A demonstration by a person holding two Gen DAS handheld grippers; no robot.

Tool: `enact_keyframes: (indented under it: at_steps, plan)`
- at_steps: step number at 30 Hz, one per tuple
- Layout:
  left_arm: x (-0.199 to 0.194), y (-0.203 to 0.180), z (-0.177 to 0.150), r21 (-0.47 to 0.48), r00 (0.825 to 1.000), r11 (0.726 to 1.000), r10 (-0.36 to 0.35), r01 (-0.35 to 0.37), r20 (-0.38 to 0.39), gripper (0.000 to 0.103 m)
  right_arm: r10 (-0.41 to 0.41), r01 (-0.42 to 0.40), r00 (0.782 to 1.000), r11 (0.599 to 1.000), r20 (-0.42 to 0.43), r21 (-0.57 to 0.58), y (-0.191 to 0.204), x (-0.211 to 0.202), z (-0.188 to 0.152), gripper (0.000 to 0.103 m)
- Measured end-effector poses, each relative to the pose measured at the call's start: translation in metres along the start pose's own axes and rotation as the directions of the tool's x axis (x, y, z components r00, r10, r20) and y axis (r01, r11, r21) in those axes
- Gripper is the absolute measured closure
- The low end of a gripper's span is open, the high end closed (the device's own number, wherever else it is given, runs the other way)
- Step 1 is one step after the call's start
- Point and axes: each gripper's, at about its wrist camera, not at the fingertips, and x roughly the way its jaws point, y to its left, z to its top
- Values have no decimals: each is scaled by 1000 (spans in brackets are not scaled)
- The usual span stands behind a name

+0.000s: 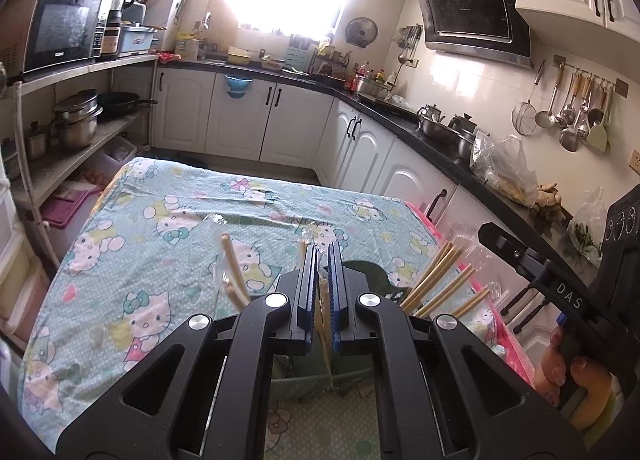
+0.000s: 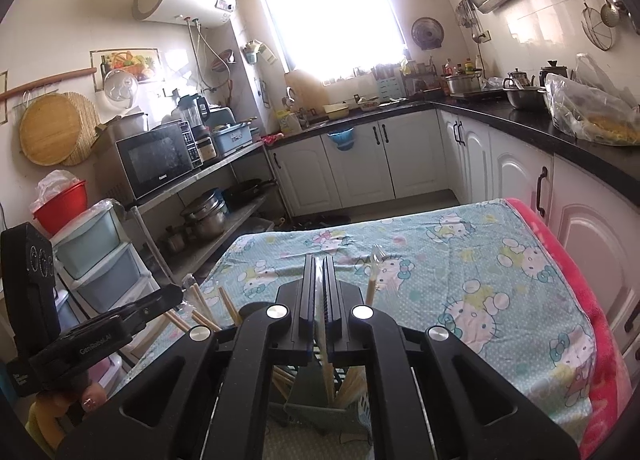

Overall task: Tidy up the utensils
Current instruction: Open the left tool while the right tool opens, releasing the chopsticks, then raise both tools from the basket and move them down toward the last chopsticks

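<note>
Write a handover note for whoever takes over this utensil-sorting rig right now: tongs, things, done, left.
Left tongs: shut on one chopstick, directly over the green holder.
Right tongs: closed on a second chopstick, whose lower end reaches down into the same holder.
Done: several other chopsticks already stand in the holder, leaning outward.
Left: probably lower and release both held chopsticks into the holder, then withdraw.

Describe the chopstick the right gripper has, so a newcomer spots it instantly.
Start at the cartoon-cat tablecloth; at its near edge stands a grey holder full of chopsticks. The chopstick in question is the pale wooden one rising from it between the right gripper pads, while its neighbours fan out untouched.
</note>
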Motion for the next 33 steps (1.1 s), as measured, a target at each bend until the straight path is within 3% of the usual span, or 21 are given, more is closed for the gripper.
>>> enact_keyframes:
  at_steps: [8,14,22,33]
  plan:
    - [-10,4,-9,-14,1000,1000,-3,3,0,90,-6,6,1000,1000,-1,7,-1,-9,-6,83]
    - [-20,8,-15,-24,1000,1000,-11,11,3,73,-26,26,1000,1000,-1,3,-2,-22,-16,75]
    - [-32,10,-26,-31,1000,999,-21,21,5,43,-36,36,999,999,-4,-12,2,-35,-25,66]
    - [-39,16,-46,-41,1000,999,-13,12,-22,17,-60,59,998,998,-24,-35,3,-46,-43,58]
